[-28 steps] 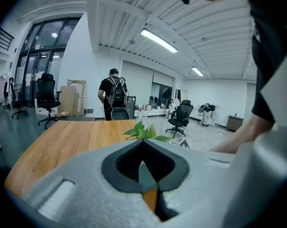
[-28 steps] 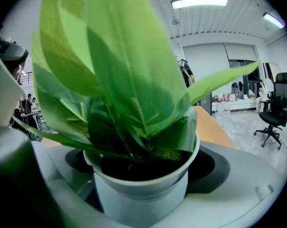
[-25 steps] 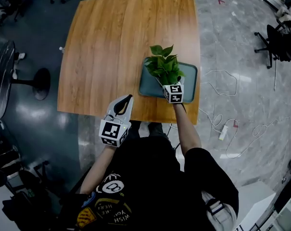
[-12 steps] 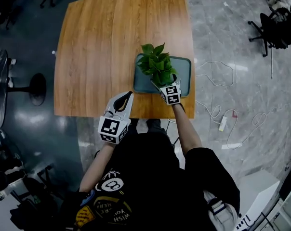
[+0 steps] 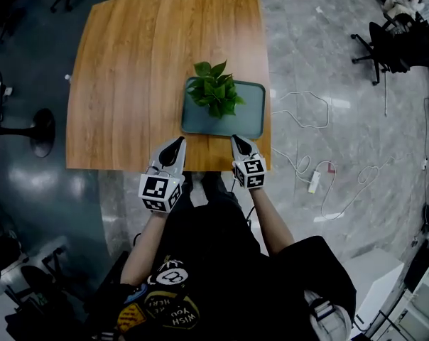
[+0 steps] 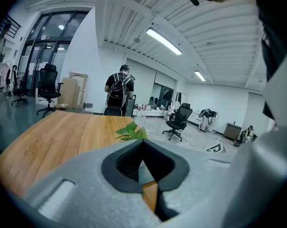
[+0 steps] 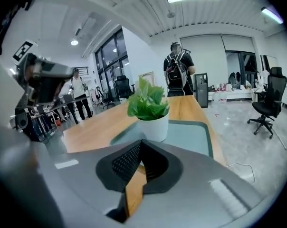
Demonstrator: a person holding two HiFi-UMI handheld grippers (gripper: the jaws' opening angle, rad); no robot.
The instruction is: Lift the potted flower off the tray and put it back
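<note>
The potted flower, green leaves in a white pot, stands upright on the left part of the teal tray near the wooden table's front right corner. My right gripper is shut and empty, at the table's near edge just in front of the tray, a short way clear of the pot. My left gripper is also shut and empty, at the same edge to the tray's left. In the left gripper view only the leaves show above the shut jaws; the right gripper faces the pot.
White cables and a power strip lie on the grey floor right of the table. Office chairs stand at the far right, and a round black base sits at the left. A person with a backpack stands beyond the table.
My right gripper has let go of the pot, drawn back toward me to the table's near edge, and shut. The plant stays on the tray. The left gripper has shifted only slightly.
</note>
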